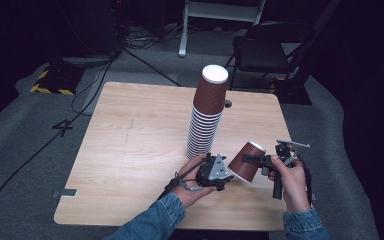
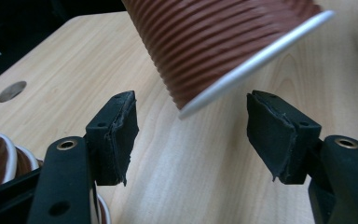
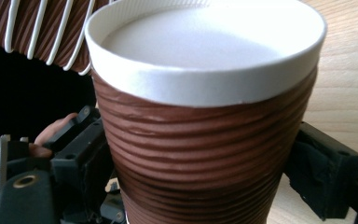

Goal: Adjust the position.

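Right gripper (image 1: 255, 160) was pinching a single brown ribbed cup (image 1: 246, 162), tilted, held above the table (image 1: 130, 150) near its front edge, right of centre. Left gripper (image 1: 228, 176) sat just beside the cup's white rim (image 2: 256, 63), jaws spread, nothing between the pads (image 2: 121, 135). Stack of upside-down cups (image 1: 207, 112) stood mid-table, just behind the left gripper, towards the far edge.

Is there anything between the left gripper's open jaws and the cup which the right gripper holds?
Nothing visible. The left gripper is open, and the cup rim hangs just beyond its pads, over bare table. The right gripper holds that cup.
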`<state>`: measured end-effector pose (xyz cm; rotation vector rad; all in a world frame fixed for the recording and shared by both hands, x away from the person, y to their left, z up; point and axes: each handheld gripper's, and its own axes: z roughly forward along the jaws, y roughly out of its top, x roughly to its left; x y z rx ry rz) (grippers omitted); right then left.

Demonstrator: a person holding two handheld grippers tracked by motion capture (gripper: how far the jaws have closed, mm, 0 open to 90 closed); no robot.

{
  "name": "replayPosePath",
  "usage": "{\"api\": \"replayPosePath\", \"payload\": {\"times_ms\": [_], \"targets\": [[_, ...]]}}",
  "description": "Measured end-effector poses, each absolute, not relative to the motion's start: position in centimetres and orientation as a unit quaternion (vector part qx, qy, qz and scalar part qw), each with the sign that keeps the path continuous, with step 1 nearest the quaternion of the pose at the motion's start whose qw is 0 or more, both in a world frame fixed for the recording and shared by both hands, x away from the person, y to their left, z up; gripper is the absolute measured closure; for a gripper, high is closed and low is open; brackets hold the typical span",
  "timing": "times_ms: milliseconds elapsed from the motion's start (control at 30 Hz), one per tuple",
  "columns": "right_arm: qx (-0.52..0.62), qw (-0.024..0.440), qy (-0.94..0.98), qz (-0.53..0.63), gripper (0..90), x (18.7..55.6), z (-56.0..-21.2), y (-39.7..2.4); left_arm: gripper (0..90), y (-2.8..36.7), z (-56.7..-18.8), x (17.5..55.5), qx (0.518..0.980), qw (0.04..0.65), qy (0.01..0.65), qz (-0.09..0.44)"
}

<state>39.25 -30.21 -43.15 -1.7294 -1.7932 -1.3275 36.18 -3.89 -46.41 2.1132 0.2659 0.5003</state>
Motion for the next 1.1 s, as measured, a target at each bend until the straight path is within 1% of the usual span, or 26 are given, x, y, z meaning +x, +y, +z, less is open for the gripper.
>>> {"api": "replayPosePath", "payload": {"times_ms": [367,533,833,1100], "targets": [[-0.599,0.165,-0.633,-0.462,16.6,38.8,-43.1,-29.5,34.9,-4.5,-46.8,36.8,0.852,0.469,0.116,0.204],[-0.599,0.166,-0.633,-0.462,16.6,38.8,-43.2,-29.3,38.6,-5.1,-47.1,37.1,0.841,0.487,0.139,0.189],[-0.599,0.17,-0.63,-0.464,16.6,38.8,-43.3,-29.0,41.5,-5.4,-47.5,37.2,0.832,0.493,0.148,0.208],[-0.599,0.189,-0.621,-0.47,16.6,38.8,-43.6,-28.7,44.1,-6.1,-47.7,36.8,0.824,0.499,0.144,0.225]]}}
